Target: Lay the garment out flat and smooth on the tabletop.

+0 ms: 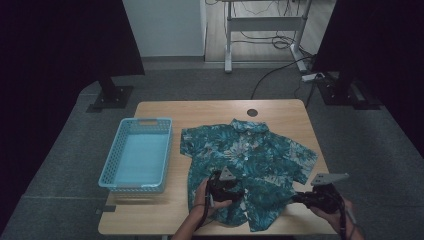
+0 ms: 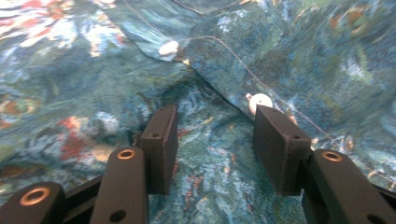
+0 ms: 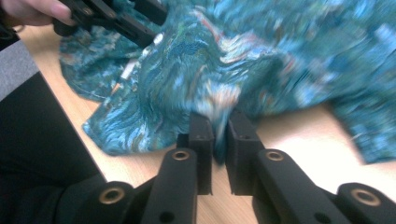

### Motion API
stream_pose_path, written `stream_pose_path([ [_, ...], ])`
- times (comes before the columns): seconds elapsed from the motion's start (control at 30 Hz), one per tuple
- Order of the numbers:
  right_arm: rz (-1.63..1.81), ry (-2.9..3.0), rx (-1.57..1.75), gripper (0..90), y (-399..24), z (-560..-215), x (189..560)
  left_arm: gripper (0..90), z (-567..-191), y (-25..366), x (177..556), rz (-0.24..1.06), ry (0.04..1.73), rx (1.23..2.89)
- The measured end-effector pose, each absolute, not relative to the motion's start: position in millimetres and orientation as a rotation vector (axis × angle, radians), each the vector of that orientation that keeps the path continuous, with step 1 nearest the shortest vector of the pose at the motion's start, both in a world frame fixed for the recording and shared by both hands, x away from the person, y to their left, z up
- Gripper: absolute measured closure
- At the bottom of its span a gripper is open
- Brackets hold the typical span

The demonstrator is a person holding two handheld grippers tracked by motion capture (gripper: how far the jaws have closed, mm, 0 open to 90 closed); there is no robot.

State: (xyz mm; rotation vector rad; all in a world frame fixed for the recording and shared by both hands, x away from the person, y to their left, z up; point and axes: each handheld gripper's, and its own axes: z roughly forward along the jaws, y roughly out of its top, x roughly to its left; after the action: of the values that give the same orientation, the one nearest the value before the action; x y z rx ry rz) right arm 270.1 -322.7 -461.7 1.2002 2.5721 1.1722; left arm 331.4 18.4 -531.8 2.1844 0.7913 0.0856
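right gripper (image 3: 219,135) pinching shirt (image 1: 250,150) hem | left gripper (image 2: 212,135) open on shirt | basket (image 1: 111,170) left

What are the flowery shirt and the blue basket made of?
The shirt looks like thin woven cloth, matte, with a teal leaf print: it wrinkles and bunches softly and has pale buttons. The basket looks like smooth, light blue moulded plastic: stiff walls with rows of even holes. The exact fibre can't be told.

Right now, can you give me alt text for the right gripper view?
The right gripper is shut on a fold of the teal floral shirt, lifting its edge off the wooden table. The left gripper rests on the shirt further off.
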Motion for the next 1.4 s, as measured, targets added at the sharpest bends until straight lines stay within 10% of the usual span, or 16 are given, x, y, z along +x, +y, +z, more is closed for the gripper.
stream_pose_path([
  [0.7,1.128,2.490,1.142,48.0,-288.4,-499.1,278.2,46.9,-527.2,27.3,328.2,0.133,0.798,2.184],
  [1.4,1.075,2.465,1.296,44.1,-297.6,-531.4,369.3,48.1,-529.7,55.2,368.5,0.153,0.901,2.193],
])
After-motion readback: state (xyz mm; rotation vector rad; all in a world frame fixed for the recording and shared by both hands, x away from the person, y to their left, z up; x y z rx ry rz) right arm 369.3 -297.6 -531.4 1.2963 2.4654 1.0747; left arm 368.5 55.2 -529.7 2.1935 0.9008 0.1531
